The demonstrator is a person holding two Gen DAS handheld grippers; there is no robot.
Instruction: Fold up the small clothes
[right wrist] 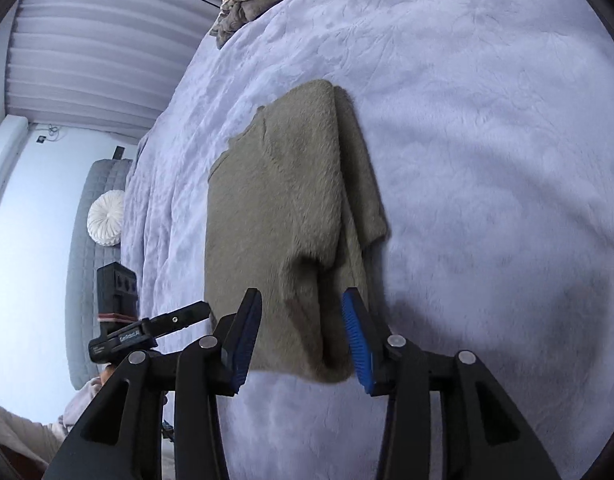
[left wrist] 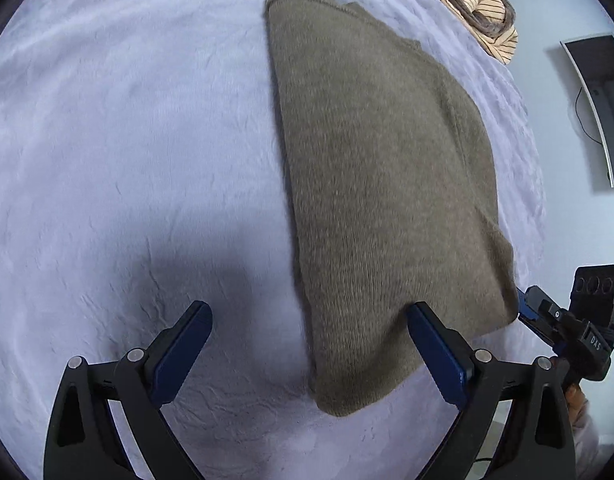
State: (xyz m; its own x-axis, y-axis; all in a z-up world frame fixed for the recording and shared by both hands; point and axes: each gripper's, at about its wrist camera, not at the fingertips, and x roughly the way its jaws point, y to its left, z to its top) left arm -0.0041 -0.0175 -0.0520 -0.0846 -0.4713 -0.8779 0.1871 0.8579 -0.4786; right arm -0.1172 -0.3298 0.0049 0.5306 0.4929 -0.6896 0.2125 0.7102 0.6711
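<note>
Both tools spread over the near end of the sweater [left wrist: 387,168], which lies folded lengthwise on the bed [left wrist: 127,140].
Left tool [left wrist: 309,354] wide apart, right tool [right wrist: 303,336] partly apart, neither pinching it; grip both near corners evenly, then fold toward the far end.

Folded olive sweater [right wrist: 283,216] on lilac blanket [right wrist: 487,140], right hand-held gripper [right wrist: 303,332] apparently parted over its near edge
</note>
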